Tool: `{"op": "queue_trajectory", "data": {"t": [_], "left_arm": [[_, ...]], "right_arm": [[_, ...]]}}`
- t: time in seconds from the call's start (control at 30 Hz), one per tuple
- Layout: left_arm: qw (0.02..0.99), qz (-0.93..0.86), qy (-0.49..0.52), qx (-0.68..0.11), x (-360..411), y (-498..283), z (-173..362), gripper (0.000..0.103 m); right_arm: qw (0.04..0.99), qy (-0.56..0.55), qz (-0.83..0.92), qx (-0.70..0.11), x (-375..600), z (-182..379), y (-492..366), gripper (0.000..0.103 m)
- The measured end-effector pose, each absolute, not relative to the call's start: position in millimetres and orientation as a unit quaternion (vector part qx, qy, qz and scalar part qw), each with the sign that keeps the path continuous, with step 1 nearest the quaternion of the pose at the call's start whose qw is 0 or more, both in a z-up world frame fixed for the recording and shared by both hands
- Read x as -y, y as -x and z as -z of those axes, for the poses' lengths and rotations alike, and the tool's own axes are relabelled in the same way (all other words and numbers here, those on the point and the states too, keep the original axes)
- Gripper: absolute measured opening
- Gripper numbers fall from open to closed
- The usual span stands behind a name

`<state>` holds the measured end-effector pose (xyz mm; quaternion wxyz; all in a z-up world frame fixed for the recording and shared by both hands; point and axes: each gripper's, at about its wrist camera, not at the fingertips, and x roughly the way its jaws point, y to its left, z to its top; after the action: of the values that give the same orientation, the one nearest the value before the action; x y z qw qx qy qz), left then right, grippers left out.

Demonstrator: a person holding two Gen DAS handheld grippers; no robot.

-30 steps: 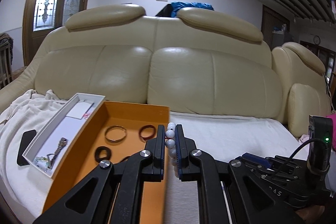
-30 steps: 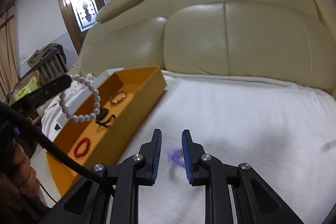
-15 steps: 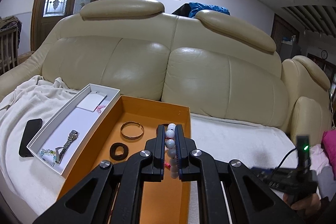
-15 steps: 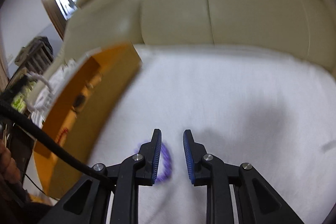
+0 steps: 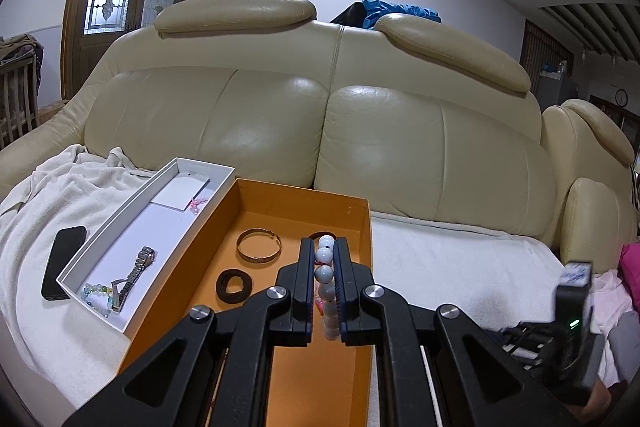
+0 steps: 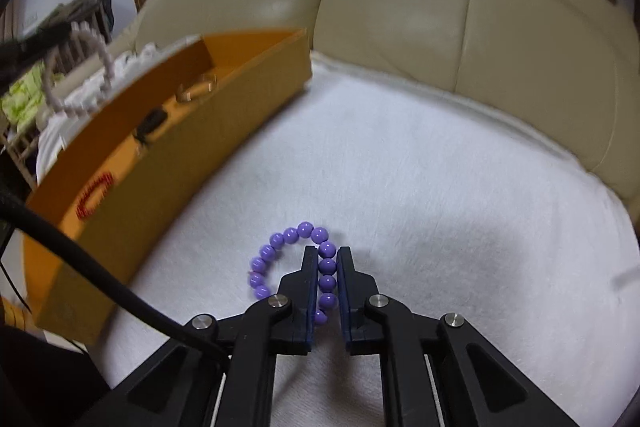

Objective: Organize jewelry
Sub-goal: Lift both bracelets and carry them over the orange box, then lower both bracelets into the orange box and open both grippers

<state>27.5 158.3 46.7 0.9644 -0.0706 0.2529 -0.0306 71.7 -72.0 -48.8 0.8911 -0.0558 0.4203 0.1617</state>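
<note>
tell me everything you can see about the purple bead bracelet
The purple bead bracelet is a loop of round, glossy, plastic-looking purple beads. It lies flat on the white blanket, outside the orange tray and apart from it. The right gripper is closed around its near-right side, several beads between the fingers; the rest curves out to the left.

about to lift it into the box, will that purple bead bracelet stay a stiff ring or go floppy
Probably floppy: the purple bead bracelet is separate round beads, so the loop outside the right gripper should sag. The white bead bracelet in the left gripper hangs loosely that way. Smooth, glossy beads may slip or roll between the fingers.
</note>
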Motion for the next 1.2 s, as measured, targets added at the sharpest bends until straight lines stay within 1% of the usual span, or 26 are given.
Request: {"op": "queue_trajectory", "data": {"t": [0.17, 0.3, 0.57, 0.77, 1.0, 1.2], "left_arm": [[0.964, 0.026, 0.071, -0.254, -165.8, -26.3, -45.1, 0.009], [0.964, 0.02, 0.071, -0.257, -172.1, -26.0, -43.2, 0.009], [0.962, 0.013, 0.071, -0.264, -185.1, -27.2, -39.8, 0.009], [0.96, 0.01, 0.068, -0.272, -191.4, -28.3, -35.1, 0.009], [0.953, 0.007, 0.073, -0.294, -205.0, -34.1, -24.2, 0.009], [0.949, 0.012, 0.079, -0.305, -210.8, -40.1, -18.4, 0.009]], "right_arm": [[0.915, -0.003, -0.191, -0.355, 73.3, 9.4, -64.3, 0.01], [0.923, -0.027, -0.219, -0.316, 59.6, -15.7, -48.5, 0.01], [0.907, -0.067, -0.287, -0.302, 16.4, -38.1, -45.5, 0.01], [0.892, -0.075, -0.317, -0.313, -17.7, -33.0, -53.1, 0.01], [0.871, -0.086, -0.328, -0.355, -30.3, -3.4, -61.8, 0.01], [0.866, -0.081, -0.33, -0.366, -33.4, 6.5, -58.7, 0.01]]}}
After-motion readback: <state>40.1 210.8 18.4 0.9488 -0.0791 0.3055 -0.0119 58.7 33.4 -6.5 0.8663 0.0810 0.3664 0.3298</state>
